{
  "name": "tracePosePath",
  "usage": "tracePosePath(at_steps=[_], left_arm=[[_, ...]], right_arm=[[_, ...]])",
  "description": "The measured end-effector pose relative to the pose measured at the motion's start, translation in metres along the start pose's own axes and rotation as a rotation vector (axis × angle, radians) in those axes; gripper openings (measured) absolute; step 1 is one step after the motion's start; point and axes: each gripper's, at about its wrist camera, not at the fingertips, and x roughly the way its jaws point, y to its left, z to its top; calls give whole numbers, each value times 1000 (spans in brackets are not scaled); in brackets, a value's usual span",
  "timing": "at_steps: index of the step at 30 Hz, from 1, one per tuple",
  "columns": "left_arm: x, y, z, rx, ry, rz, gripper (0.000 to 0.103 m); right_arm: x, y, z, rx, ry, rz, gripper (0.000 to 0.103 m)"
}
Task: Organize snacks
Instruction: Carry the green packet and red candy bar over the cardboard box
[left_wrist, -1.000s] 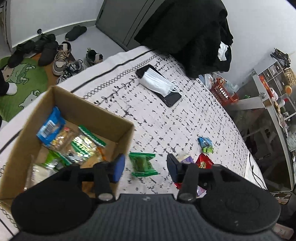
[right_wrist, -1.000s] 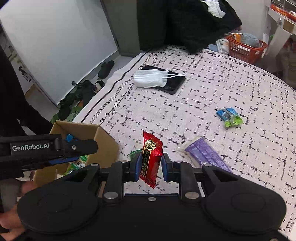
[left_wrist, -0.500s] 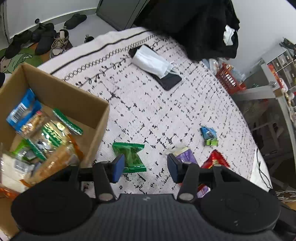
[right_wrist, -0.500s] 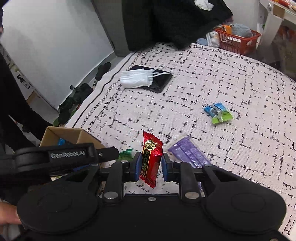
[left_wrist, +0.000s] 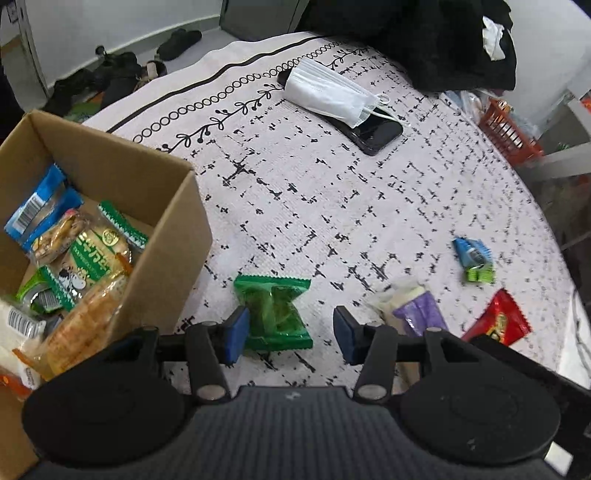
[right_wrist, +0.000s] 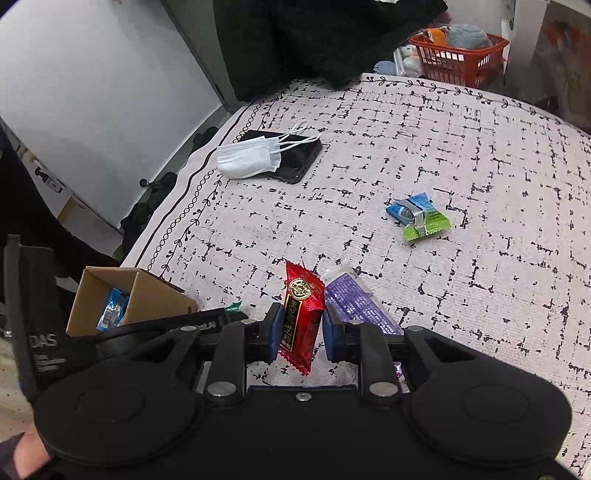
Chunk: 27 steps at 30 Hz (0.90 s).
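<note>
My left gripper (left_wrist: 290, 336) is open and low over the patterned cloth. A green snack packet (left_wrist: 273, 314) lies between its blue pads, close to the left pad (left_wrist: 236, 334), and neither pad presses on it. My right gripper (right_wrist: 299, 328) is shut on a red snack packet (right_wrist: 301, 314), which stands upright above the cloth; the left wrist view shows that red packet (left_wrist: 496, 323) at the right. A cardboard box (left_wrist: 177, 229) with several snacks in it stands to the left. A purple packet (right_wrist: 354, 302) and a blue-and-green packet (right_wrist: 417, 216) lie loose on the cloth.
A white face mask (left_wrist: 328, 92) rests on a black phone (left_wrist: 376, 131) at the far side of the cloth. Dark clothing (left_wrist: 424, 37) hangs behind, and an orange basket (right_wrist: 458, 55) stands beyond the edge. Shoes (left_wrist: 110, 74) lie on the floor to the left.
My left gripper has swung right, away from over the box, and sunk until the green packet lies between its jaws. My right gripper, still holding the red packet, has drifted closer to the purple packet.
</note>
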Motion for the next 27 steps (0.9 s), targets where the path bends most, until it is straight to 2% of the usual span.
tracePosePath(at_steps=[6,9,10,11,13,17,27], left_arm=[[18,-1,1,-22,-10,28,49],[24,3,1,-56,0,30,45],[25,5,1,-74,4,33,38],[25,7,1,-90,7,37,36],[24,6,1,-87,-2,45,35],[10,2,0,-59,-22,40,30],[-44,3,0,-34,-77,-34,28]], right_arm=[[2,-11,0,11,6,8,23],[3,-14,-1,19,12,16,23],[4,-15,-1,19,14,18,23],[4,-15,-1,17,14,20,23],[3,-13,-1,14,12,29,23],[0,-9,0,4,6,42,23],[-15,12,-2,-27,-23,66,23]])
